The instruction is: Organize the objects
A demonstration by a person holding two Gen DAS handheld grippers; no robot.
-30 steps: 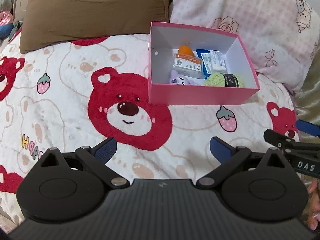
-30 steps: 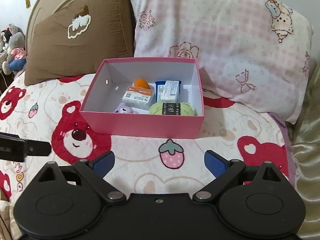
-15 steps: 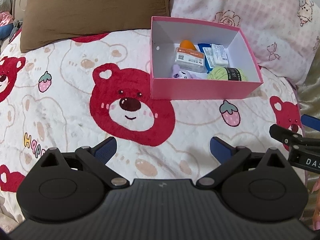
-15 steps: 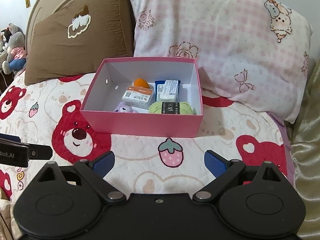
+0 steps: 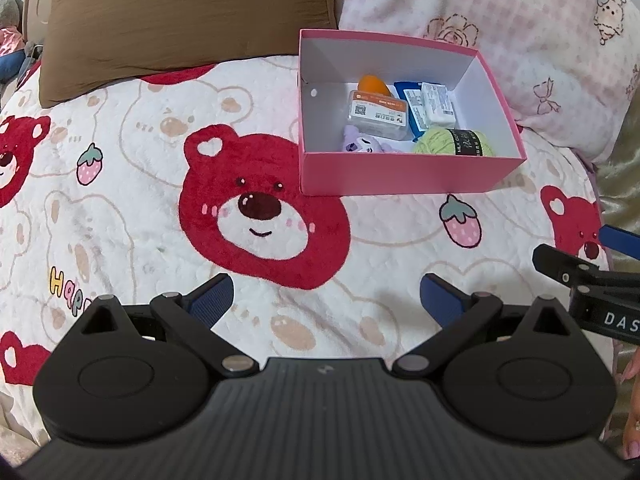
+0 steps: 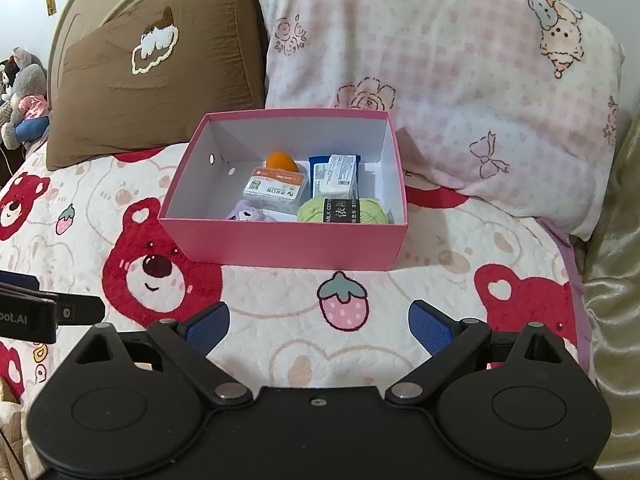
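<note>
With both my left hand-held gripper (image 5: 326,296) and right hand-held gripper (image 6: 319,326) spread and empty over the bed (image 6: 280,340), and the pink box (image 6: 288,242) already holding the yarn (image 6: 342,211) by the pillows, I'd approach level, pinching gently.

Both tools look alike: the left gripper (image 5: 326,294) and right gripper (image 6: 319,322) have matte black bodies, round silver pivot screws, and ribbed blue fingertip pads (image 6: 430,326).
</note>
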